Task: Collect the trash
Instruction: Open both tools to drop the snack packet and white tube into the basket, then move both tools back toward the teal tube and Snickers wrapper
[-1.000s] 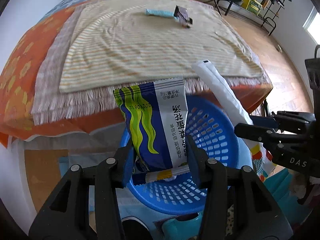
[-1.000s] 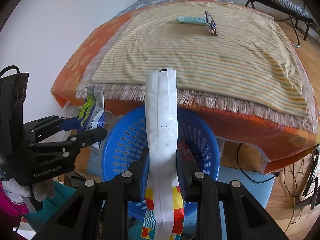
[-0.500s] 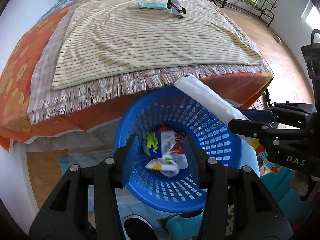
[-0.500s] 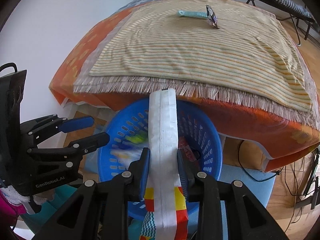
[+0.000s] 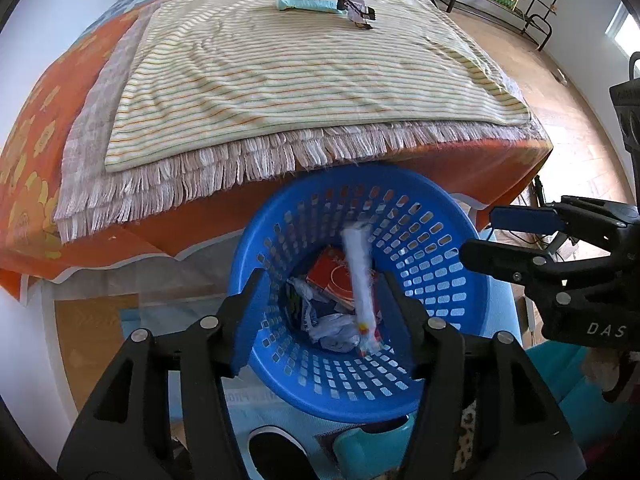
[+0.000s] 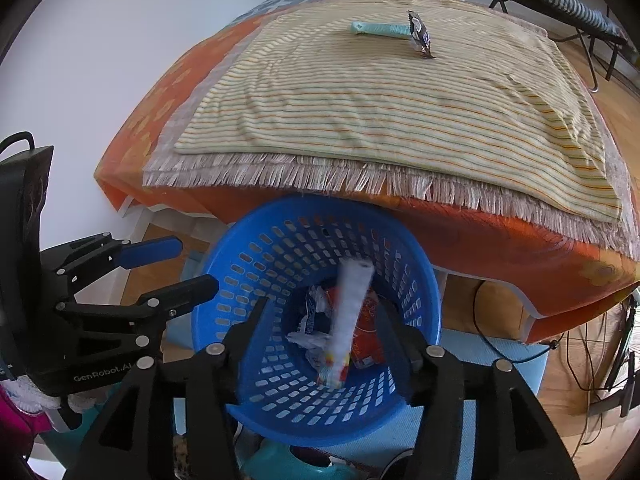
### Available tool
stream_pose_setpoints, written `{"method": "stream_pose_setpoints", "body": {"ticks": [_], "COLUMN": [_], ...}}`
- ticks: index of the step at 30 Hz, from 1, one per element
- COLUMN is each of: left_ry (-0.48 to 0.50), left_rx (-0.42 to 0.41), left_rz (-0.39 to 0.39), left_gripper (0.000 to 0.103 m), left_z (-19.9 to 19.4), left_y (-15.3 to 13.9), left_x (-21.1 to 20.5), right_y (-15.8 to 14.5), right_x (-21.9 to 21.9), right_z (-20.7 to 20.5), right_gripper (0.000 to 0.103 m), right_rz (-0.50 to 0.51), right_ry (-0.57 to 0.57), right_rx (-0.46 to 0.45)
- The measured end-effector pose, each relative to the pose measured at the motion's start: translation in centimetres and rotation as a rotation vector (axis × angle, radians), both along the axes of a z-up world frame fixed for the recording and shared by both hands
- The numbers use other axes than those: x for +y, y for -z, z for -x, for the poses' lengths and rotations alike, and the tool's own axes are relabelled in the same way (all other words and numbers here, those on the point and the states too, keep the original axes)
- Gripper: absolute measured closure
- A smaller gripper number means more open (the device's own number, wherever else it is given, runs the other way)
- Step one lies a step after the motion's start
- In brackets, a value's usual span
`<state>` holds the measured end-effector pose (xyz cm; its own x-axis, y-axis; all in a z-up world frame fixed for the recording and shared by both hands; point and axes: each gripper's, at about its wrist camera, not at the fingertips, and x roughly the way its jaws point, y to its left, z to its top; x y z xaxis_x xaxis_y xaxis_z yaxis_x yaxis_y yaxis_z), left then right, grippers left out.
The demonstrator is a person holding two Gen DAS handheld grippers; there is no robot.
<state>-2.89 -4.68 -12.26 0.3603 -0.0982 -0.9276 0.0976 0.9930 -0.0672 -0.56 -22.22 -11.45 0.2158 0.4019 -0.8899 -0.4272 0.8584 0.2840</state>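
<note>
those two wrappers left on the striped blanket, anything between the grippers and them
Nothing visible does. The teal wrapper and dark wrapper lie side by side at the far end of the striped blanket, bare cloth before them. Both the left gripper and right gripper hang open over the blue basket.

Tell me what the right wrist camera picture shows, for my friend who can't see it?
A long white wrapper, blurred, is inside the blue basket among other trash, below the open right hand-held gripper. The left hand-held gripper, also open, is at the basket's left. Behind, a teal wrapper and a dark wrapper lie on the striped cloth.
</note>
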Motion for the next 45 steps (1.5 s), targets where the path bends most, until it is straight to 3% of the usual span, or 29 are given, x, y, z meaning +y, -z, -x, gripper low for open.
{"method": "stream_pose_setpoints", "body": {"ticks": [5, 9, 20, 31, 45], "left_ry": [-0.001, 0.001, -0.016, -0.034, -0.039], "left_rx": [0.006, -0.008, -0.022, -0.035, -0.062], "left_rz": [0.002, -0.007, -0.019, -0.018, 0.002], "left_gripper": [0.045, 0.031, 0.025, 0.025, 0.025], "left_z": [0.0, 0.1, -0.2, -0.4, -1.1], "left_y": [0.1, -0.1, -0.3, -0.7, -1.8], "left_x": [0.1, -0.1, 0.3, 0.7, 0.9], "right_y": [-0.1, -0.3, -1.3, -2.3, -4.2], "right_x": [-0.2, -0.3, -0.3, -0.2, -0.4], "right_z": [-0.1, -0.2, -0.5, -0.5, -1.4], "right_gripper": [0.029, 0.020, 0.011, 0.010, 0.010], "right_rz": [0.006, 0.007, 0.088, 0.156, 0.157], "right_ry": [0.014, 0.025, 0.066, 0.085, 0.116], "right_rx": [-0.001, -0.010, -0.092, -0.164, -0.223]}}
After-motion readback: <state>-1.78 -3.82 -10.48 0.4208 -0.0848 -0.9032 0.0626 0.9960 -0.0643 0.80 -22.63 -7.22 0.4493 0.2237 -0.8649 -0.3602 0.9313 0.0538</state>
